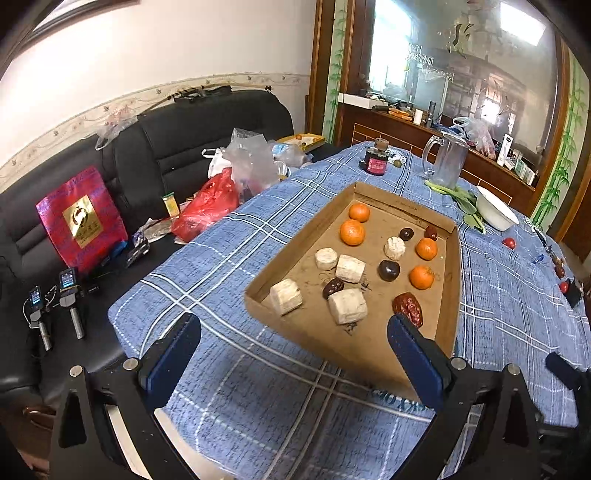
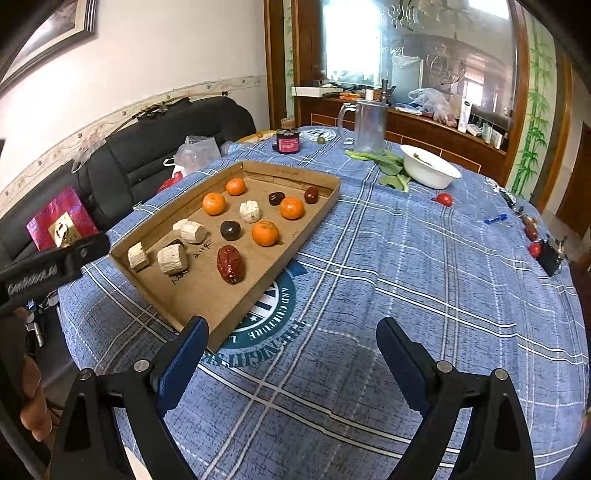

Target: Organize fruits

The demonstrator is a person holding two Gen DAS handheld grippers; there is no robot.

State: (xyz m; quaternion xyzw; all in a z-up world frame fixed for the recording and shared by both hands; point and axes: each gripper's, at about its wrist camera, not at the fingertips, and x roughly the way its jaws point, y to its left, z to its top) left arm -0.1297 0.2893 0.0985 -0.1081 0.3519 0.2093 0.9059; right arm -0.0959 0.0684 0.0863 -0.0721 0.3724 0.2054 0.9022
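On the blue cloth [image 2: 388, 258] the tray [image 2: 325, 199] holds the oranges [image 2: 265, 233], dates [image 2: 230, 264] and pale chunks [image 2: 170, 259], seemingly sorted; tomatoes [image 2: 444, 199] remain outside it. Left gripper [image 1: 293, 354] and right gripper [image 2: 291, 354] are both wide open, empty

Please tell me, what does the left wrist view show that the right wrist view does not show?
Only the left wrist view shows two handheld devices on the black sofa and a red plastic bag. Only the right wrist view shows the round printed emblem on the tablecloth and a framed picture. Both show the cardboard tray with four oranges, and an open, empty gripper.
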